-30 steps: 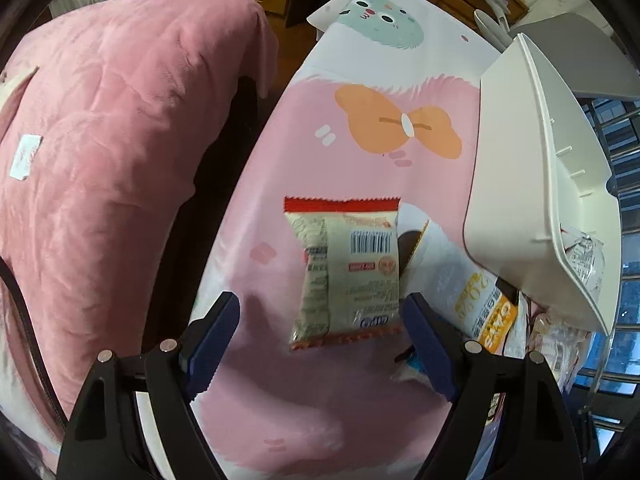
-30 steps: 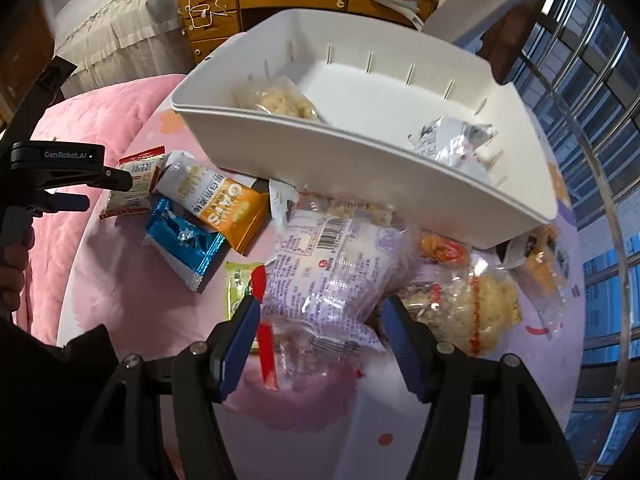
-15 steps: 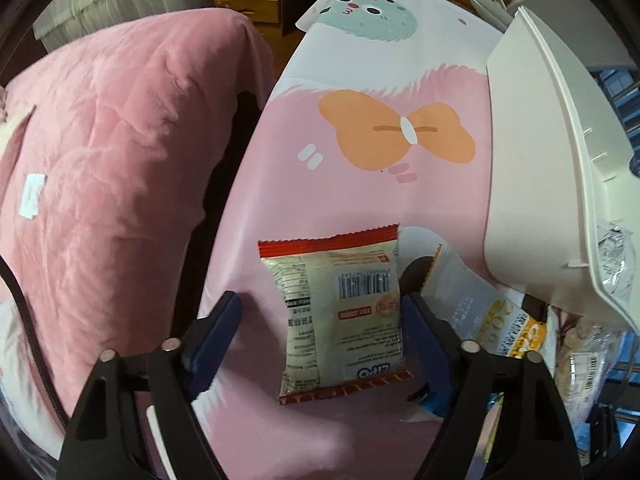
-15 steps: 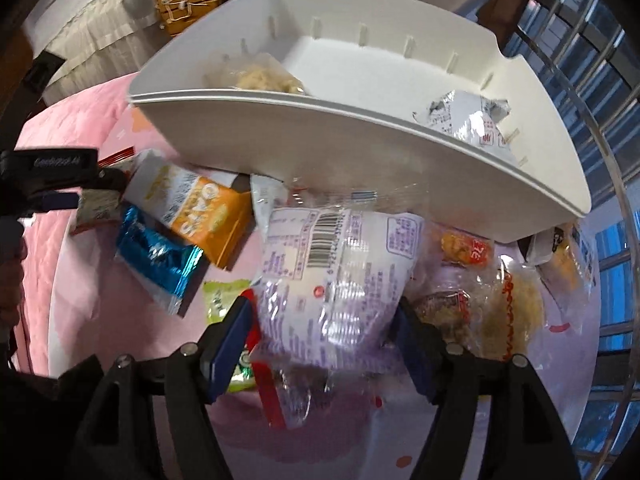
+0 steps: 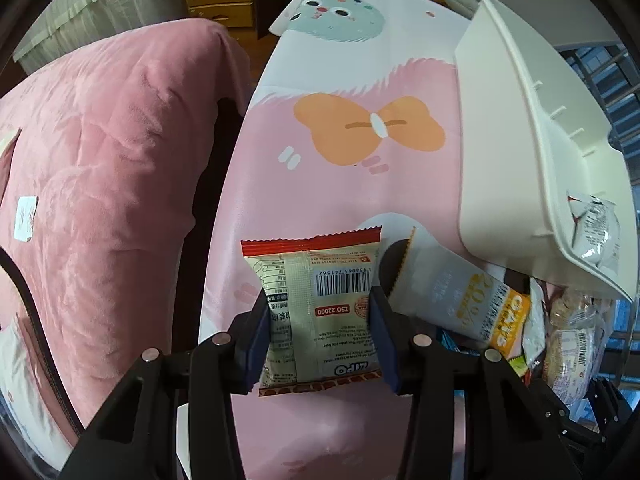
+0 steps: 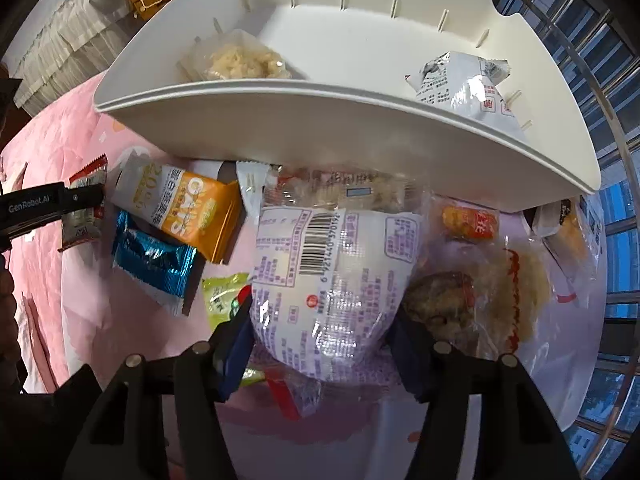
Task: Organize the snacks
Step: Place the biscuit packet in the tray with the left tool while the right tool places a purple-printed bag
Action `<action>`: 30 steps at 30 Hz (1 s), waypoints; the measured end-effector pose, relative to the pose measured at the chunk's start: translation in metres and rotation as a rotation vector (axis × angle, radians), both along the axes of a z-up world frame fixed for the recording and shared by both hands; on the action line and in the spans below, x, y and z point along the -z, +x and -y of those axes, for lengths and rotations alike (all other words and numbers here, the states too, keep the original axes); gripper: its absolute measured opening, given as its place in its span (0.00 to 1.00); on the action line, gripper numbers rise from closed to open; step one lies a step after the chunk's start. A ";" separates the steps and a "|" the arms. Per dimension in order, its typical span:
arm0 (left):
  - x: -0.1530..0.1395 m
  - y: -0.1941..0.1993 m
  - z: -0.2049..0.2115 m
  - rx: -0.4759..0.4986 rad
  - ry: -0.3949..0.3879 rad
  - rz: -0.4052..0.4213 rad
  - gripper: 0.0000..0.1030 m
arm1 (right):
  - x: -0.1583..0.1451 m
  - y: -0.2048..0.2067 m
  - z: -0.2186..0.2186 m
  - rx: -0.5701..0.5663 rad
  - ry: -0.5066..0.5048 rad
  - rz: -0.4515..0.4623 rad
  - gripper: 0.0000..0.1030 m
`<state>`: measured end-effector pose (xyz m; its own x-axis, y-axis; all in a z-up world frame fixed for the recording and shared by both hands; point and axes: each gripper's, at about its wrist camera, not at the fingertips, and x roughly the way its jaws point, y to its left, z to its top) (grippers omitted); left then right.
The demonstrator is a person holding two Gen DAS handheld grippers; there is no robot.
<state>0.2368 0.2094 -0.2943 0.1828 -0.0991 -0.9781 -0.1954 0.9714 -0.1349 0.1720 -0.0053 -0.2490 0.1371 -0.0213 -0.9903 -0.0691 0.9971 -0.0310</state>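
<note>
Left tool (image 5: 320, 336): its two blue pads are closing on the sides of a cream packet with red ends (image 5: 318, 312), barcode side up; the pads touch the wrapper and it bows slightly between them.
Right tool (image 6: 322, 346): jaws closing around a large white and purple bag (image 6: 336, 280); the bag fills the gap and both pads look pressed to its sides.
Key relation: each packet sits directly between its own tool's jaws, long axis running away from the camera, toward the white bin (image 6: 360, 128) beyond.
Nearer hand: the right tool is closer to the bin; the left works at the far left end of the surface (image 5: 360, 184).
Bin: one, tilted, sitting just behind the pile, its near edge above several packets.
Already in the bin: two packets, one clear with pale pieces (image 6: 244, 60), one silver and white (image 6: 460, 80).
Loose on the surface: roughly nine packets, among them an orange oats pack (image 6: 188, 208) and a blue foil one (image 6: 154, 260); the overlapping clear bags at right make the count uncertain.
</note>
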 end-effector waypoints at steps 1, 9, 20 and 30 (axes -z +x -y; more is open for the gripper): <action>-0.004 -0.002 0.000 0.009 -0.004 0.007 0.43 | -0.001 -0.001 -0.001 0.001 0.003 -0.007 0.59; -0.044 -0.015 0.003 0.075 0.004 0.090 0.43 | -0.030 -0.013 -0.008 0.008 0.035 0.020 0.58; -0.134 -0.020 0.039 0.270 -0.014 0.276 0.43 | -0.088 -0.019 0.000 0.092 0.112 0.183 0.59; -0.196 -0.006 0.092 0.382 -0.002 0.417 0.43 | -0.135 0.000 0.026 0.099 0.105 0.368 0.59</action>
